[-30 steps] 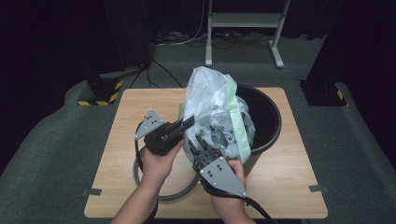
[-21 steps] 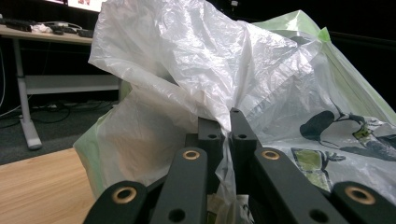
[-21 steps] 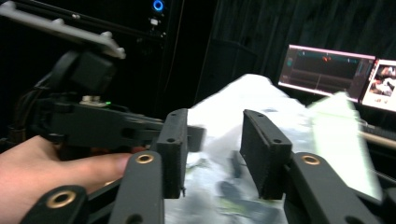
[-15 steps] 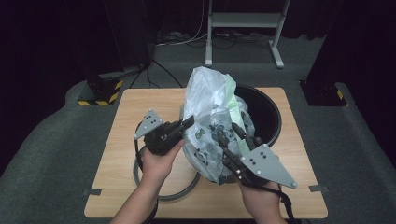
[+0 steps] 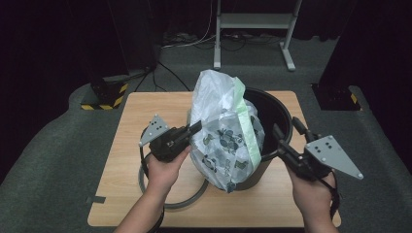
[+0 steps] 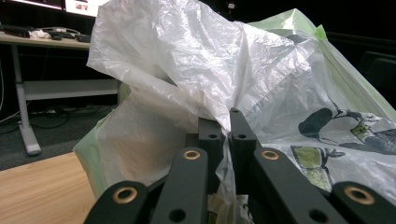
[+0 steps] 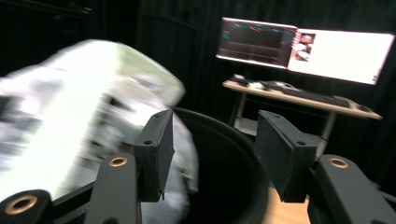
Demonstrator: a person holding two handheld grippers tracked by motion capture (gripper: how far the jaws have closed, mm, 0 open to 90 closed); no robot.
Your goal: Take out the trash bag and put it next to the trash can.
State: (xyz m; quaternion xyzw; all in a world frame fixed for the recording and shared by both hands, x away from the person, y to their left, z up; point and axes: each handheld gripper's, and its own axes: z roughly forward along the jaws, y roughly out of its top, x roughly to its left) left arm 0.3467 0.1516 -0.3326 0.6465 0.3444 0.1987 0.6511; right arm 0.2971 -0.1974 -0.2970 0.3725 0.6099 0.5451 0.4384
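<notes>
High view: left gripper pinching plastic bag, half draped over black bin; right gripper, jaws just spreading, holds nothing; lining unfinished.

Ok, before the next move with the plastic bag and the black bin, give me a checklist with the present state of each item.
1. Left gripper shut on the plastic bag: ok; the left gripper view shows film pinched between the closed jaws.
2. Right gripper free of the bag: ok; its jaws have just been opening, nothing between them.
3. Bag seated inside the black bin: not ok; it bulges over the bin's near-left rim.
4. Bin upright on the wooden table: ok.
5. Grey ring clear of the bin: cannot tell; it lies on the table under the left hand, partly hidden.
</notes>
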